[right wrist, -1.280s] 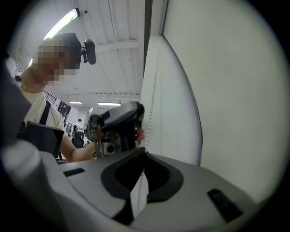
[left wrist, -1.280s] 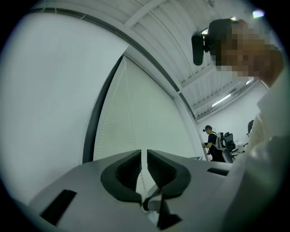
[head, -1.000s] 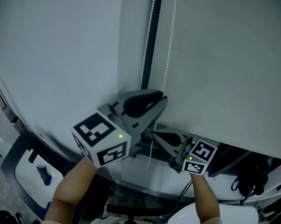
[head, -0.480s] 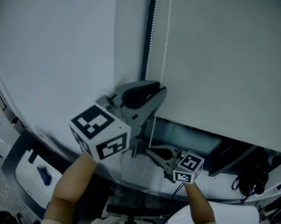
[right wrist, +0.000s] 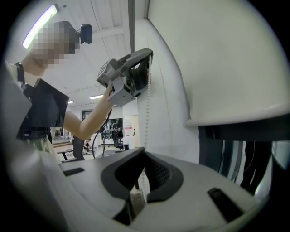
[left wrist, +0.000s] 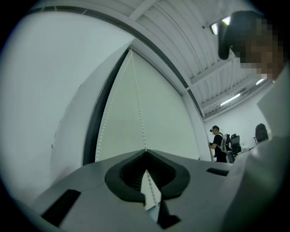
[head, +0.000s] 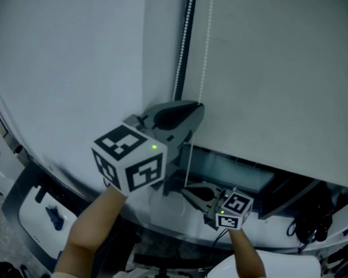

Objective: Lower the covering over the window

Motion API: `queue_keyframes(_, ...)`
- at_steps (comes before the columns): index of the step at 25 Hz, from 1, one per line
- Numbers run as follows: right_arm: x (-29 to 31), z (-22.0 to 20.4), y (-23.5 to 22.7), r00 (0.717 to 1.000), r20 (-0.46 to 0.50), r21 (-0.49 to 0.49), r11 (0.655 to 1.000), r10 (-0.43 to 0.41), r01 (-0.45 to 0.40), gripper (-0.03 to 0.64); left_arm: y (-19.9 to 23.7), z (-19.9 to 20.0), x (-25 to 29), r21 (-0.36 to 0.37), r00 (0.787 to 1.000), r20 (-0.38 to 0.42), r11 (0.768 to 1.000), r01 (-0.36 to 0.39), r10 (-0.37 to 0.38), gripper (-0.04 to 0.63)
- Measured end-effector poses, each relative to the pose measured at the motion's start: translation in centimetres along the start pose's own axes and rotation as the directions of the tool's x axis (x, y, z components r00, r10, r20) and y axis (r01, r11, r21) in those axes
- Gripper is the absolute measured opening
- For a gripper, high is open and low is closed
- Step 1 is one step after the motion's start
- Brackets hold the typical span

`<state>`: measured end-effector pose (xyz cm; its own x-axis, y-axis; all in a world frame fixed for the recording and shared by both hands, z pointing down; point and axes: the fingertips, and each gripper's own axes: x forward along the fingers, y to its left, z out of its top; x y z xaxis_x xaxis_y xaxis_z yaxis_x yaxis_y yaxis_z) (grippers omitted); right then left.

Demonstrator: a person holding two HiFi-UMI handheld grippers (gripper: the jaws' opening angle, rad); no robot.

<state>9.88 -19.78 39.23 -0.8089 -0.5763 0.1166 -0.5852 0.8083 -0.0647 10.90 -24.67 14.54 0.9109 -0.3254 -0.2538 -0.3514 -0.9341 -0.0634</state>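
Note:
A pale roller blind [head: 274,76] covers most of the window; its bottom rail [head: 242,157] hangs above a dark strip of glass [head: 230,169]. Two strands of white bead chain [head: 204,56] run down beside the dark frame. My left gripper [head: 192,109] is the upper one; its jaws have just been closing, and it is shut on one strand of the chain [left wrist: 138,104]. Lower down, my right gripper [head: 186,191] is shut on the chain [right wrist: 147,113]. The right gripper view shows the left gripper [right wrist: 129,74] above and the blind [right wrist: 217,59].
A plain white wall [head: 67,73] lies left of the dark window frame [head: 186,32]. Black cables [head: 308,222] hang at the lower right, and a white unit [head: 41,216] sits low at the left. A person [left wrist: 218,144] stands far off in the room.
My right gripper has sunk well below the left one while shut on the chain. The left gripper has stayed at about the same height, with its jaws drawn together.

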Motion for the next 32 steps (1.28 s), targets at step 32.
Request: queue_keyframes(32,-1.5,22.4,-0.5,0.966,0.254,-0.223,0.970,-0.039,0.098,0.072,-3.1,-13.0,-4.1,0.014,0.979,-0.200,0.999,-0.034,0.037,0.018)
